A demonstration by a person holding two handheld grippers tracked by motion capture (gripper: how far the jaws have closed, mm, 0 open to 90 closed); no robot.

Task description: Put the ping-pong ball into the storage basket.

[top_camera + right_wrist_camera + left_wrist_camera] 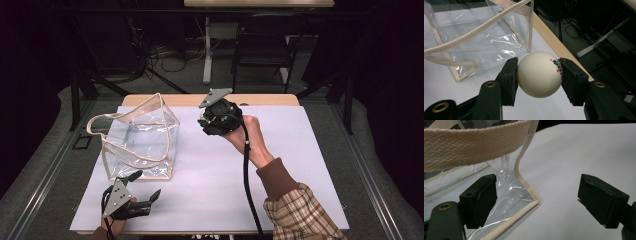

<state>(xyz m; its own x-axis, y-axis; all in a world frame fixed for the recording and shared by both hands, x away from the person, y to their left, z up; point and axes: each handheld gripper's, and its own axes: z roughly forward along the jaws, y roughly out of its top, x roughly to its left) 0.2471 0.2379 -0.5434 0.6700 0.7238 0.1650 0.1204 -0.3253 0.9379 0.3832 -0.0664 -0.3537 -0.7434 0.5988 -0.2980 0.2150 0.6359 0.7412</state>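
Right hand-held gripper point(538, 75), ball point(537, 73), beside bag point(486, 37)

The bag point(140, 137) stands on the sheet point(280, 165) that covers the desk point(260, 99), toward its left half. The left gripper point(145, 187) sits at the bag's near corner — just in front of it. The right gripper point(207, 120) is to the bag's right, near the far edge, the ball point(539, 74) between its fingers point(509, 77).
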